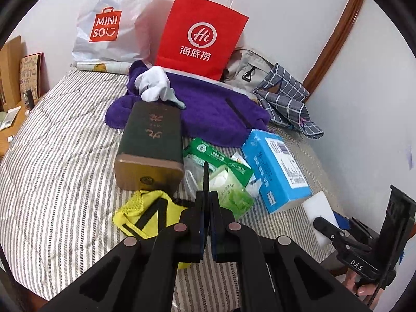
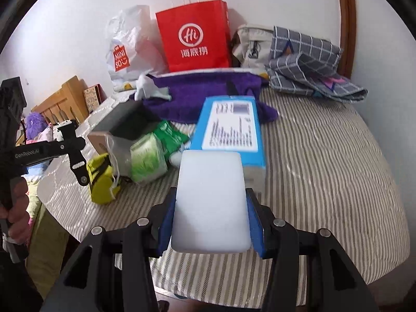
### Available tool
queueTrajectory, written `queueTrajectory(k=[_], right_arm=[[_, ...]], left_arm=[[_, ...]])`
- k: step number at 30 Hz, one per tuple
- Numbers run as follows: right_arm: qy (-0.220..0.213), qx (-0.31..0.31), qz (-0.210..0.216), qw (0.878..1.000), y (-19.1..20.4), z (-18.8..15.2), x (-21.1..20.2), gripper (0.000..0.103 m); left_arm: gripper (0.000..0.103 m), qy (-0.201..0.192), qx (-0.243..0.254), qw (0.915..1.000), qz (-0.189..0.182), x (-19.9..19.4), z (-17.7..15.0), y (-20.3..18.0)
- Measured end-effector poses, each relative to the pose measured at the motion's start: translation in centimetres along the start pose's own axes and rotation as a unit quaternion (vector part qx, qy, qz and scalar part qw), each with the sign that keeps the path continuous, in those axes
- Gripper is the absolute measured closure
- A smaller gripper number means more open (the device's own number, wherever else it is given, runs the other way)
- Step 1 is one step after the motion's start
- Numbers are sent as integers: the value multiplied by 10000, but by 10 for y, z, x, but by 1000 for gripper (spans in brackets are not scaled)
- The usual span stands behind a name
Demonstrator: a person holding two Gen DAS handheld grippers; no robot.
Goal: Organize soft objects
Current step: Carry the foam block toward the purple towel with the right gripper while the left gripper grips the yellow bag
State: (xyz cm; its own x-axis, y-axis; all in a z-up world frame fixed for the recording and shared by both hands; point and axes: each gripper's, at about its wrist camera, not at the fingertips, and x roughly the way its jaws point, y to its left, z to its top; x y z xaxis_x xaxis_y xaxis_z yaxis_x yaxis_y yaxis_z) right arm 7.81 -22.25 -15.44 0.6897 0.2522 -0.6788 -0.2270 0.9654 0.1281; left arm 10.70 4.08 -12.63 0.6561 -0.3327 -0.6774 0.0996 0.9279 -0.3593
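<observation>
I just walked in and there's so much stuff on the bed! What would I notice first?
Probably the bright red paper bag standing at the wall behind everything, with the purple towel spread on the striped bedcover in front of it. Up close, the right gripper is squeezing a white sponge block, just in front of a blue box.

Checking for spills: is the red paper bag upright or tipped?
Upright: the red paper bag stands against the wall, handles up.
</observation>
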Motion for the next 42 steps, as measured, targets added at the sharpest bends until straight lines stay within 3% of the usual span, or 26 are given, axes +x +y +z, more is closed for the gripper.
queueTrajectory(k=[18,23,42], right_arm=[[-366,-138,53,9992,8,81,4,54],[-409,-99,49,9991,7,103,15,54],[-555,-148,68,9983,-9,175,61,54]], left_arm=[[99,-174,-31,9996,242,2,61,13],[99,-242,-9,9996,149,4,80,16],[99,-204,133,9987,444,54,142,22]])
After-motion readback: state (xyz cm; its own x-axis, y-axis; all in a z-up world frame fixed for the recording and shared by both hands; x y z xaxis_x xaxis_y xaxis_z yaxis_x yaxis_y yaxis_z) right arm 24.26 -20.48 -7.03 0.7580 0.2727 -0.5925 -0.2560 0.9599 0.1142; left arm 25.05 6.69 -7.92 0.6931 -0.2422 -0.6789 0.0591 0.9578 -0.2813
